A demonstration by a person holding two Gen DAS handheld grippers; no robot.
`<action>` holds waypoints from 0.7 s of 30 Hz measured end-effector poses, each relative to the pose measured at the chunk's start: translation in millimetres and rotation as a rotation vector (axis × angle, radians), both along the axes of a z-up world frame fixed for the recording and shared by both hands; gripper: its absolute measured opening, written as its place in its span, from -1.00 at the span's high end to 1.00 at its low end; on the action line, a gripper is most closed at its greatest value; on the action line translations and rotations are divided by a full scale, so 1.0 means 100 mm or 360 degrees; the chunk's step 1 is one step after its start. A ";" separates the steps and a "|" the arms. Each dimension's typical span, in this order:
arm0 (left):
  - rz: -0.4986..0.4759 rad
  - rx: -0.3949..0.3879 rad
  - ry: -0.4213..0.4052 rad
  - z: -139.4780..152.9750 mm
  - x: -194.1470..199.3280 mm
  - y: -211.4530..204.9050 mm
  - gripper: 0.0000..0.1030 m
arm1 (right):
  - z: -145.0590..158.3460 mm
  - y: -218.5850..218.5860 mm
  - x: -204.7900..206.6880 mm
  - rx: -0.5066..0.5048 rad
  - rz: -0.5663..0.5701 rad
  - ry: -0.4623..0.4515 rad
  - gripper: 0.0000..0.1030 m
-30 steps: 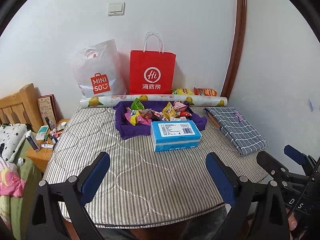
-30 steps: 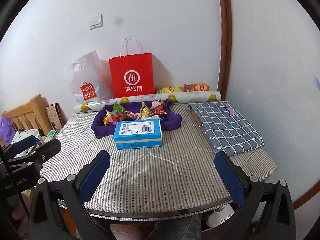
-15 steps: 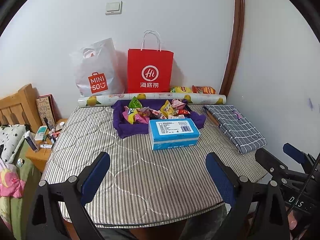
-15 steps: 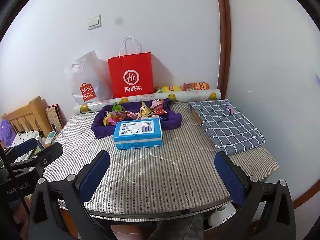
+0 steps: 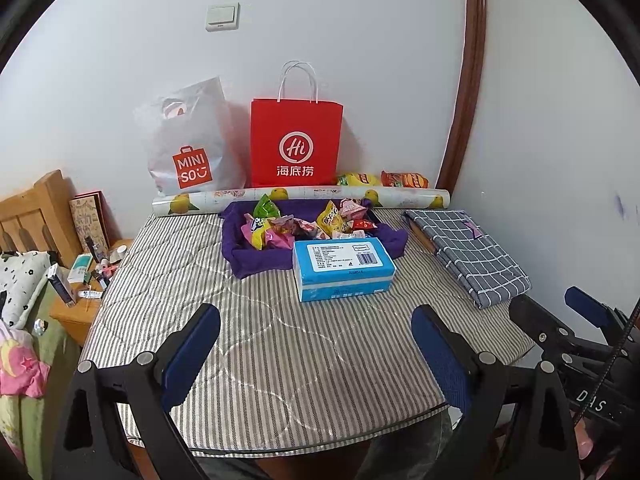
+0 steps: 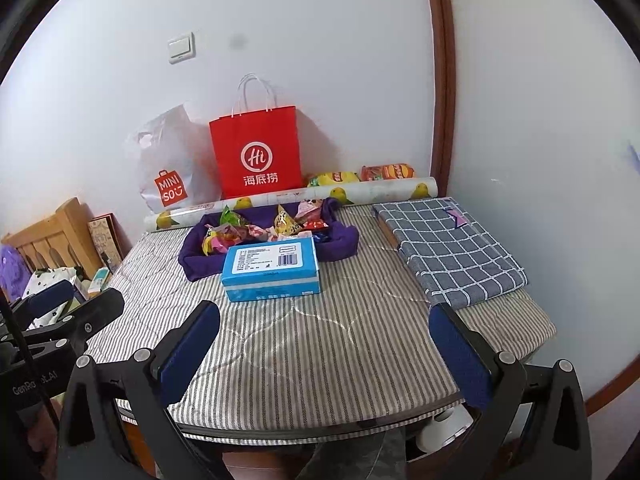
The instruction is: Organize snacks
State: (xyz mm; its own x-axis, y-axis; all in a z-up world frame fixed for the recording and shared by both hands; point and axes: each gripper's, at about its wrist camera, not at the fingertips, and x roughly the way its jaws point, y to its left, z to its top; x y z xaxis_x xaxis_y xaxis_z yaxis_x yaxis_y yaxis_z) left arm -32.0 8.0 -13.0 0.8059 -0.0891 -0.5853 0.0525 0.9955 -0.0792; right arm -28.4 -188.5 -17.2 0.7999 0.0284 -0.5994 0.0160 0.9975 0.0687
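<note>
- Left tongs (image 5: 316, 354) are hovering over the near edge of the grey-striped quilted surface (image 5: 280, 360), blue-padded jaws standing wide apart, gripping nothing.
- Right tongs (image 6: 326, 354) are hovering likewise at the near edge, jaws spread wide, also empty.
- Small bright foil snack packets (image 5: 304, 222) are lying heaped in the soft purple fabric tray (image 5: 256, 258) at mid-surface. Two larger snack bags, yellow (image 5: 358, 179) and orange (image 5: 404, 179), are lying against the wall behind the lemon-printed paper roll (image 5: 300, 196).
- A blue rectangular tissue pack (image 5: 344, 270) is sitting just in front of the tray, touching its front wall and standing between the tongs and the packets.
- Judgement: the heap fits either snacks already gathered or snacks awaiting sorting; the frames are not settling which.
- Judgement: any reach into the tray is best made from above or around the tissue pack, pinching one packet by a crimped edge, since foil will likely be slipping and crumpling.
- The folded grey checked cloth (image 6: 452, 248) is lying well apart on the right.
</note>
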 end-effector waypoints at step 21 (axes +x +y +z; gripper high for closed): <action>-0.0009 0.0006 0.0005 -0.01 0.00 -0.04 -0.88 | -0.02 -0.04 -0.02 0.0004 -0.0013 0.0003 -0.99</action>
State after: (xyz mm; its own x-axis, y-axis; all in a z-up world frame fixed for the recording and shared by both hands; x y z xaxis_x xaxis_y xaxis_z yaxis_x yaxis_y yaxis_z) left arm -31.5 4.0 -14.4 0.8037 -0.0915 -0.5879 0.0579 0.9954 -0.0758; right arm -29.9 -192.3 -18.8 0.7990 0.0235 -0.6009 0.0240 0.9972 0.0709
